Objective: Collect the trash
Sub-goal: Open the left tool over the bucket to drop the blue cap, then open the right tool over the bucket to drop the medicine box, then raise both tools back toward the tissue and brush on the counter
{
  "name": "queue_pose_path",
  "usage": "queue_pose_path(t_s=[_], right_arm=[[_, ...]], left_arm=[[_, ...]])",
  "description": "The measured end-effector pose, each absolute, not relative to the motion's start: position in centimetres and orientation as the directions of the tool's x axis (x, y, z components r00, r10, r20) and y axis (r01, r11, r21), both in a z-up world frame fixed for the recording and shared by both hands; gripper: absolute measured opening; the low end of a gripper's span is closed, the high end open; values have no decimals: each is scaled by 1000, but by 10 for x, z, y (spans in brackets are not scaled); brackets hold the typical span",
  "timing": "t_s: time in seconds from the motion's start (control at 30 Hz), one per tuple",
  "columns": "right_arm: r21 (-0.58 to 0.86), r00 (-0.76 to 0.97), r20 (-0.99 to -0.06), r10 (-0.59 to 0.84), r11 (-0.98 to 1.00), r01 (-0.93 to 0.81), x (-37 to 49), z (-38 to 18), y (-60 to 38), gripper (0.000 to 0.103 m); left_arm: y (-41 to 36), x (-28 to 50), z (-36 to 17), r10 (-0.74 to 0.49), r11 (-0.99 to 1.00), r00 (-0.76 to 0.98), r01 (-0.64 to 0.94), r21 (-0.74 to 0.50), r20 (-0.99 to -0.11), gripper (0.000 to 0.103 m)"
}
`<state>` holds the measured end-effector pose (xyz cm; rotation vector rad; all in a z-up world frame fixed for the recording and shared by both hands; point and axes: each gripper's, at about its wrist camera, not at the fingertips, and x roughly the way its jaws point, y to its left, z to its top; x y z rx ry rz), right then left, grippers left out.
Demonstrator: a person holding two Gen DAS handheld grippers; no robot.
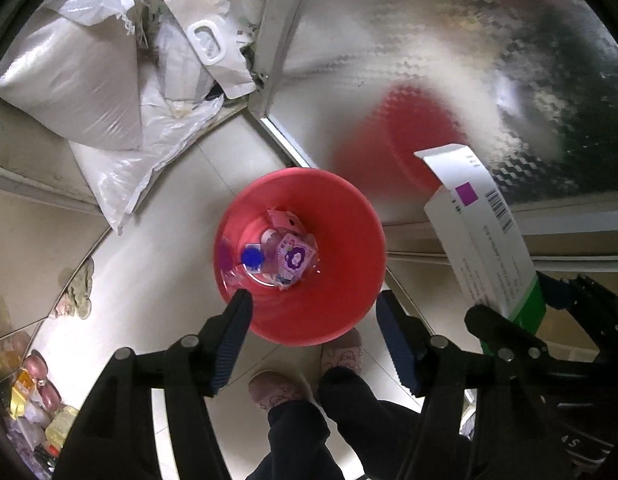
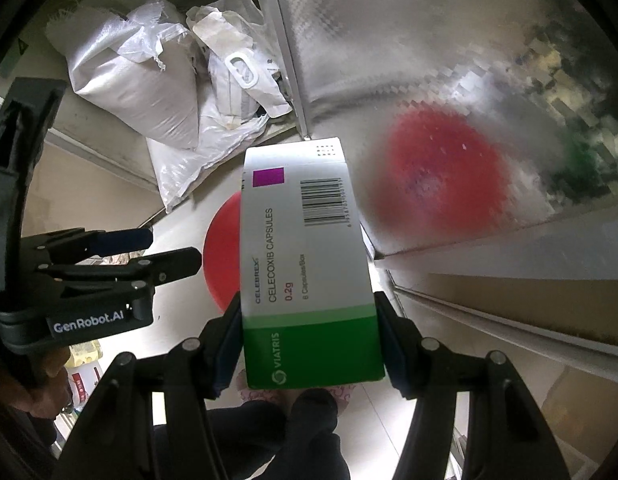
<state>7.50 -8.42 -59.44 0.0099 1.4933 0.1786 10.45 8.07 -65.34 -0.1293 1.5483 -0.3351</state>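
A: What does the right gripper (image 2: 309, 344) have?

B: It clamps a white and green medicine box (image 2: 305, 264), printed "Celecoxib Capsules", by its green end, one pad on each side. The box's top flap stands open at the far end.

A: And the left gripper (image 1: 313, 312)?

B: Its two fingers stand well apart with nothing between them, above the near rim of the red bin (image 1: 349, 280). From the right wrist view the same gripper (image 2: 177, 250) shows at the left edge, and there its fingers lie nearly in line, so the gap reads only from its own camera.

A: Where is the trash so far?

B: At the bottom of the bin lies a clear bottle with a blue cap (image 1: 252, 257) among a few pink and purple wrappers (image 1: 295, 258). The box (image 1: 485, 236) hangs to the right of the bin, above the floor and near a frosted glass door (image 1: 429, 40), which mirrors the bin's red.

A: Anything else nearby?

B: White woven sacks (image 1: 81, 72) lean in the corner beyond the bin, and the person's pink slippers (image 1: 343, 354) stand on the tiles just beside its near edge.
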Motion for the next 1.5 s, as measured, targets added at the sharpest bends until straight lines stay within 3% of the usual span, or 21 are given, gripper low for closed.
queue_pose_path(t_s=[0.13,0.2,0.33,0.4,0.8,0.83,0.87,0.9,1.0,1.2,1.5], right_arm=[[112,64,-991,120,987,-115,75,-593,-83,58],[106,64,-991,114,987,-123,76,-594,-83,58],[103,55,-992,112,985,-141,78,-600,-78,58],[105,45,-993,113,983,-148,80,-605,-75,58],[93,0,-995,95,974,-204,83,-628,-53,59],[87,8,-996,90,974,-211,83,-626,-51,65],[77,15,-997,82,973,-217,83,-625,-51,82],[62,21,-997,68,973,-224,84,-623,-49,88],[41,39,-998,53,968,-248,80,-610,-47,92],[47,55,-997,63,968,-248,73,-552,-48,94],[34,152,-985,82,955,-294,73,-412,-40,96]], left_arm=[[85,102,-648,-284,951,1,128,-281,-959,67],[88,101,-647,-280,953,8,126,-277,-960,80],[95,102,-649,-256,959,27,130,-251,-966,92],[101,103,-654,-213,971,42,121,-207,-976,103],[132,97,-666,-197,979,29,65,-195,-980,103],[134,96,-663,-189,980,28,65,-187,-982,103],[135,95,-660,-184,981,29,66,-182,-983,103],[137,93,-653,-174,983,32,69,-171,-984,103],[140,89,-635,-147,987,33,72,-144,-989,103],[151,80,-561,-145,989,45,43,-143,-988,103],[169,74,-405,-98,995,153,18,-96,-983,103]])
